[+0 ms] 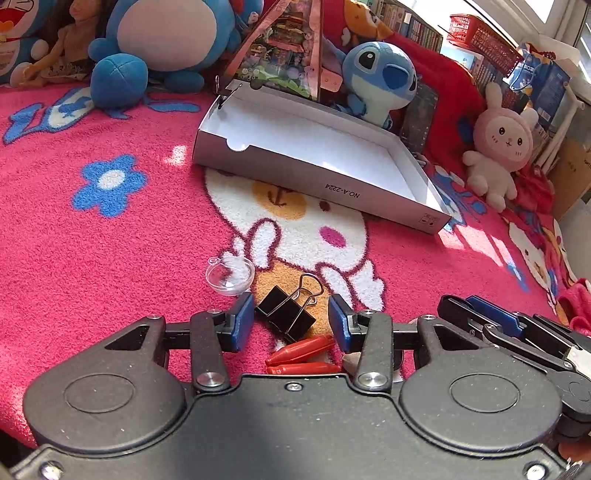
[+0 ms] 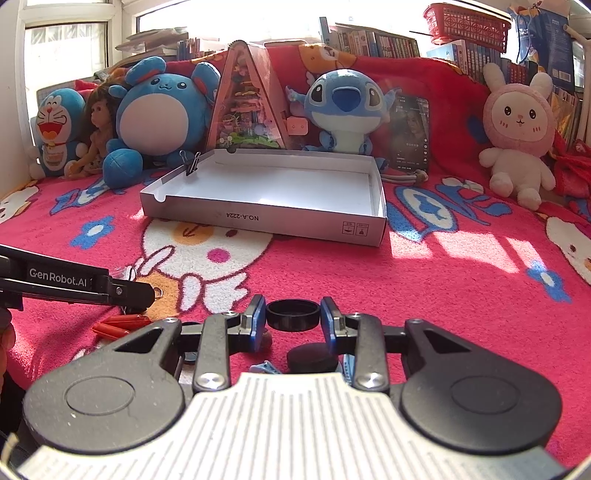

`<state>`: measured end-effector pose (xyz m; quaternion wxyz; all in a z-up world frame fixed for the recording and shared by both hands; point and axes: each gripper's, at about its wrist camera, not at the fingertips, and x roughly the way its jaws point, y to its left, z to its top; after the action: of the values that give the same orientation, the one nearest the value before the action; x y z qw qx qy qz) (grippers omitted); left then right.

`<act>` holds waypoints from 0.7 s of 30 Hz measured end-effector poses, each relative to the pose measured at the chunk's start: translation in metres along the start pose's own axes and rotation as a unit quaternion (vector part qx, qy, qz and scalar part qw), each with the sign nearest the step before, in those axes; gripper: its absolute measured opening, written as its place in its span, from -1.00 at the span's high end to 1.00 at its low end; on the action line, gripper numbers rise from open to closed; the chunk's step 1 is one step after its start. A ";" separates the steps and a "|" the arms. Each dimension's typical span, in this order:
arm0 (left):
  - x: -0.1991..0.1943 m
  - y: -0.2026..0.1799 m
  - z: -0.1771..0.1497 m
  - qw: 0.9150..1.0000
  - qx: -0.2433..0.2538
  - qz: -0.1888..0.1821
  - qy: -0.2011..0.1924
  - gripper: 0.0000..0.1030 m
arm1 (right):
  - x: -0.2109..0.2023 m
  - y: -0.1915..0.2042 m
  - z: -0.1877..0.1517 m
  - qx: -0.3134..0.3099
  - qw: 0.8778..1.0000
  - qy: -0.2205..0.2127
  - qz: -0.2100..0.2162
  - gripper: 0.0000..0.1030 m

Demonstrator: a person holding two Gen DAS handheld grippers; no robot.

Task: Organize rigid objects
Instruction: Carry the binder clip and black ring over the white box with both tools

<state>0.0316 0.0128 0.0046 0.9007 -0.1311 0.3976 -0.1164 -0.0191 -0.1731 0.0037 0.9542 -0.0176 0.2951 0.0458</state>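
My things lie on a fuzzy pink blanket (image 2: 424,295) with cartoon bunnies and blue flowers. At twelve o'clock sits one white box (image 2: 266,192), open on top, with one small clip (image 2: 192,164) on its left wall. Behind it I count five plush toys and one doll, then bookshelves, a red basket (image 2: 467,22) and bright windows.

My left claw (image 1: 291,319) is partly open around one black binder clip (image 1: 286,312) that lies on the blanket; the pads don't squeeze it. One clear little cup (image 1: 230,275) is at eleven o'clock, two red pieces (image 1: 301,356) at six.

My right claw (image 2: 293,317) holds one black ring (image 2: 293,314) between its pads.
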 end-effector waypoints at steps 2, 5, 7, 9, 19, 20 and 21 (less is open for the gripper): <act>0.000 -0.005 -0.001 1.000 0.018 0.010 -0.004 0.35 | 0.001 0.001 0.000 -0.002 1.000 0.000 0.001 0.26; -0.001 -0.008 -0.003 0.999 0.030 0.014 -0.009 0.36 | 0.002 0.002 0.000 -0.003 1.000 0.001 0.002 0.26; -0.002 -0.009 -0.002 0.999 0.037 0.012 -0.009 0.36 | 0.003 0.002 0.000 0.000 1.000 -0.001 0.000 0.26; -0.004 -0.010 0.001 0.999 0.037 0.006 -0.009 0.36 | 0.004 0.001 0.001 0.002 1.000 -0.003 -0.001 0.26; -0.012 -0.013 0.043 0.998 0.050 -0.018 -0.027 0.36 | 0.016 -0.011 0.022 0.024 1.000 -0.007 0.008 0.26; -0.013 -0.014 0.049 0.998 0.051 -0.019 -0.030 0.36 | 0.018 -0.014 0.026 0.029 1.000 -0.007 0.009 0.27; -0.013 -0.015 0.056 0.998 0.054 -0.020 -0.035 0.36 | 0.021 -0.017 0.030 0.034 0.999 -0.006 0.010 0.27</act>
<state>0.0632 0.0113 0.0548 0.9172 -0.0944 0.3564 -0.1508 0.0163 -0.1866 0.0166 0.9556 0.0183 0.2905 0.0451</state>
